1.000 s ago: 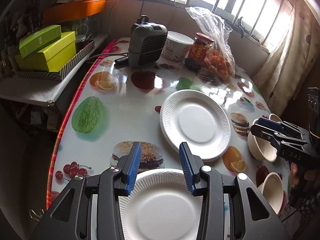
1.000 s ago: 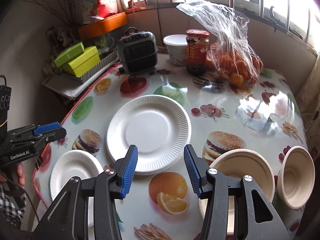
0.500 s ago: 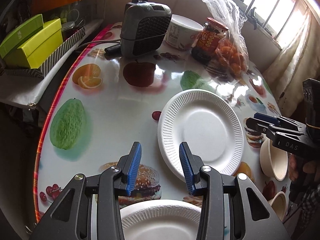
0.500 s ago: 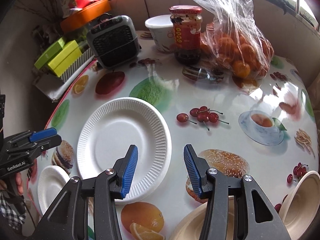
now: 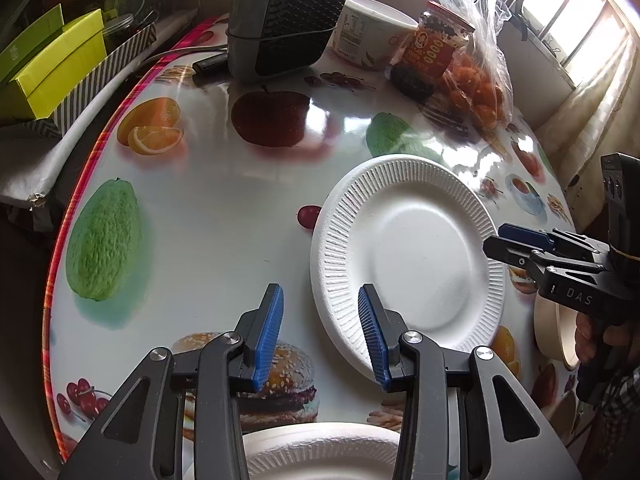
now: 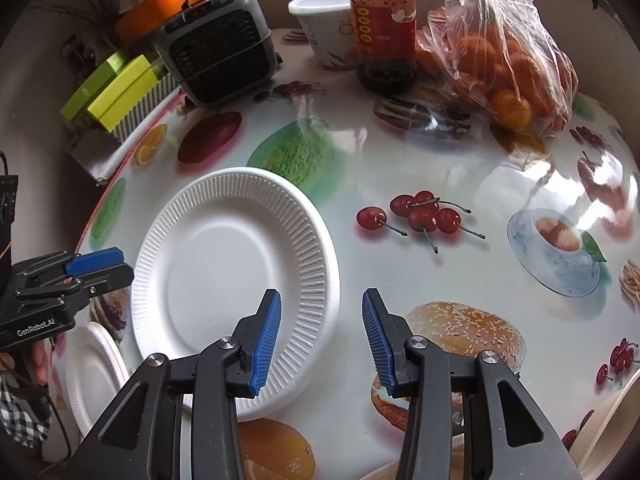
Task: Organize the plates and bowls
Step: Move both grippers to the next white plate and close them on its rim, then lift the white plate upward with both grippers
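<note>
A large white ribbed paper plate (image 5: 408, 256) (image 6: 224, 272) lies on the fruit-print table. My left gripper (image 5: 320, 300) hovers open at its left rim, its right finger over the ribbing. My right gripper (image 6: 322, 300) hangs over the plate's right rim; its jaws are closing, the rim lies below the gap and the pads press on nothing. Each gripper shows in the other's view: the right gripper (image 5: 516, 240) and the left gripper (image 6: 100, 264). A smaller white plate (image 5: 320, 456) (image 6: 92, 368) sits near me. Beige bowls (image 5: 552, 328) (image 6: 608, 432) stand at the right.
At the back stand a grey heater (image 5: 284, 16), a white tub (image 5: 368, 36), a red-labelled jar (image 6: 380, 20) and a bag of oranges (image 6: 512, 72). Green boxes (image 5: 44, 68) rest on a striped tray beyond the table's left edge (image 5: 68, 216).
Both grippers have moved forward and down toward the large plate, which now looms bigger. The small plate and the bowls slid to the view edges. The right jaws narrowed slightly.
</note>
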`<state>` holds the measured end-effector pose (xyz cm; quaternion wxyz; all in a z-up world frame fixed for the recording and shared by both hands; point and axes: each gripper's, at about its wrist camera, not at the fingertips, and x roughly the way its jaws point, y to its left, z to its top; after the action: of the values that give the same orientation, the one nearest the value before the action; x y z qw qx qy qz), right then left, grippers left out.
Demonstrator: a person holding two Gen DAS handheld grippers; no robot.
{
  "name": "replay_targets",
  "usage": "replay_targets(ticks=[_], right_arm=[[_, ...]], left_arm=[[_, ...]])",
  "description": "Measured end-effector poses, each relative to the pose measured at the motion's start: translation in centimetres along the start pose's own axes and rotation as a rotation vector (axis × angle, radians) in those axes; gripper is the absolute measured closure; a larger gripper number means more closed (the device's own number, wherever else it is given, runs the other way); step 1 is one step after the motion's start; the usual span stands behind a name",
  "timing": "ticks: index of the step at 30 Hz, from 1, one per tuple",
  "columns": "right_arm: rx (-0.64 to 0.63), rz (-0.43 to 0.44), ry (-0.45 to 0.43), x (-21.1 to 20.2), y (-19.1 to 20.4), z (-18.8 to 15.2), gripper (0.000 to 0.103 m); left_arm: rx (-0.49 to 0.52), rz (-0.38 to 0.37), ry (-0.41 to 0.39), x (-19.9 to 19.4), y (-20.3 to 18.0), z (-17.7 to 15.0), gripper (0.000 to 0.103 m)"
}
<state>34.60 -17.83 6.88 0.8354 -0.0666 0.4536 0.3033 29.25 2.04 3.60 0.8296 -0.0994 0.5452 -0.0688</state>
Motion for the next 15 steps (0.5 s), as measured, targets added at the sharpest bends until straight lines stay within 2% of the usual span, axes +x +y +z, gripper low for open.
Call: replay_targets(ticks=[2,7,10,15], right_arm=[[-0.001,0.004,0.005,0.18,0.0,0.07,0.064],[-0.008,0.002,0.016,0.48,0.06,0.13,0.075],[-0.008,0.004,0.016,0.58,-0.01,0.14,0.078],[-0.013,0.004,0.014,0.57,0.13,0.14,0.08]], left_arm=[[-0.008,-0.008,0.005,0.18,0.09,0.01,0.066],[-0.005,-0.014,0.015,0.55,-0.06,0.1,0.074],[0.005,-0.007,0.022,0.8,-0.3,0.1,0.082],[0.011,-0.001,0.023,0.91,-0.41,0.11,0.086]])
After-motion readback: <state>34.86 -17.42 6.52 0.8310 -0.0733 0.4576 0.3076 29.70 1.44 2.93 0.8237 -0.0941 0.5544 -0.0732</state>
